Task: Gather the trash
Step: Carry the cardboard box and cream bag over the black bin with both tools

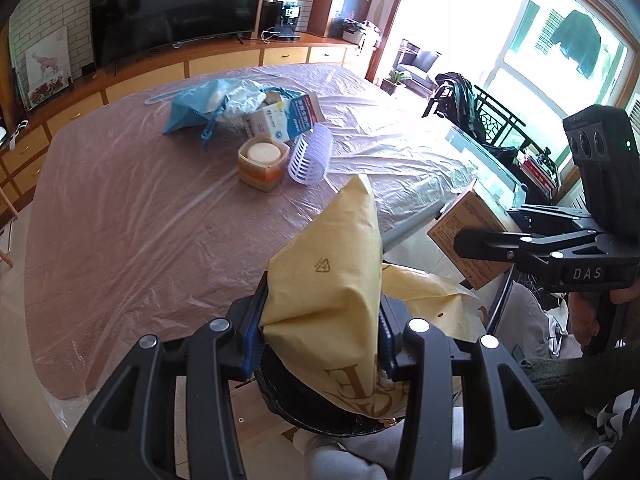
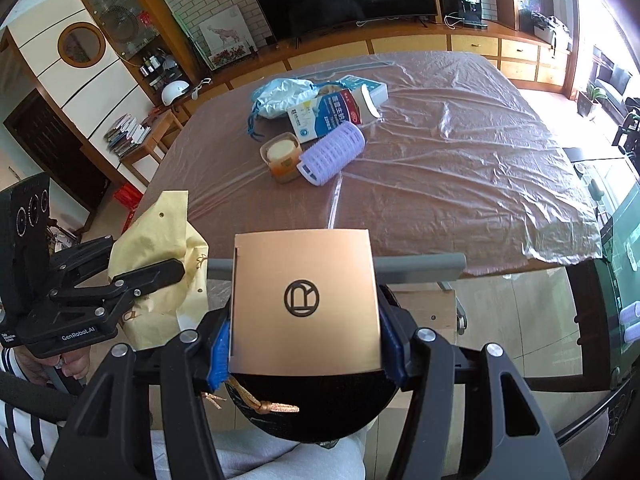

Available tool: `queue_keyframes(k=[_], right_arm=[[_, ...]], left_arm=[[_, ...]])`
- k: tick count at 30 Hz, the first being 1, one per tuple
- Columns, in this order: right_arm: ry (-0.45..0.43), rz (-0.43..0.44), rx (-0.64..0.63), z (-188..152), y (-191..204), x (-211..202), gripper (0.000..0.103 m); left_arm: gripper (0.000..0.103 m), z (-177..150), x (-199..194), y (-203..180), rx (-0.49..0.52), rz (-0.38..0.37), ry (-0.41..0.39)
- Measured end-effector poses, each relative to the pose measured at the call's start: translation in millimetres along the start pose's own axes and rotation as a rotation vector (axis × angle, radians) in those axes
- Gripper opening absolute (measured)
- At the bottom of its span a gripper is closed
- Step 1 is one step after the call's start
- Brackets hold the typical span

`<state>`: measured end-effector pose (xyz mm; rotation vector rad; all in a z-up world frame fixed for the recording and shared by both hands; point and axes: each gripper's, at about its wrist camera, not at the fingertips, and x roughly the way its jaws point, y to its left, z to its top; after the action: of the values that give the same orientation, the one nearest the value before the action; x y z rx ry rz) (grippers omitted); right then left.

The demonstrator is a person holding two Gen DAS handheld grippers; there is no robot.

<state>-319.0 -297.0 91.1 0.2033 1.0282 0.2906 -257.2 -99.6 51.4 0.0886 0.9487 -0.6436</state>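
My left gripper (image 1: 320,344) is shut on a crumpled yellow paper bag (image 1: 336,280), held just above a black bin (image 1: 320,416) near the table's front edge. My right gripper (image 2: 306,340) is shut on a copper-coloured box (image 2: 306,304) with a round logo, also over the black bin (image 2: 316,408). In the left wrist view the right gripper (image 1: 472,246) and its box (image 1: 468,232) appear at right. In the right wrist view the left gripper (image 2: 160,274) and yellow bag (image 2: 160,240) appear at left. More trash lies on the table (image 1: 140,220): a blue plastic bag (image 1: 208,106), a carton (image 1: 280,118), a small tub (image 1: 264,164), a lilac roller (image 1: 312,156).
Clear plastic sheeting covers the brown table (image 2: 460,180). A grey chair back (image 2: 420,262) stands at the table's front edge. A TV (image 1: 172,4) and wooden cabinets line the far wall. A person's grey-clad legs (image 2: 248,456) are below the bin.
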Motion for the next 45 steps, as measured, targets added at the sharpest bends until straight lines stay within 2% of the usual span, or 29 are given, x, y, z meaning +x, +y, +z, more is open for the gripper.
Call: queue_keyframes(k=[16, 26, 39, 45], right_arm=[[0.072, -0.024, -0.041, -28.4, 4.7, 14.0, 0.057], [0.117, -0.032, -0.047, -37.0, 4.3, 37.8, 0.057], [0.176, -0.078, -0.113, -44.0, 12.1, 65.7, 0.057], [0.184, -0.085, -0.104, -44.5, 9.9, 75.8, 0.057]], left_arm=[[0.045, -31.8, 20.5, -18.2, 0.095, -0.021, 0.093], [0.045, -46.5, 41.5, -16.1, 0.086, -0.002, 0.157], [0.045, -54.5, 62.6, -7.1, 0.093, 0.040, 0.212], [0.045, -57.5, 72.0, -5.0, 0.086, 0.048, 0.230]])
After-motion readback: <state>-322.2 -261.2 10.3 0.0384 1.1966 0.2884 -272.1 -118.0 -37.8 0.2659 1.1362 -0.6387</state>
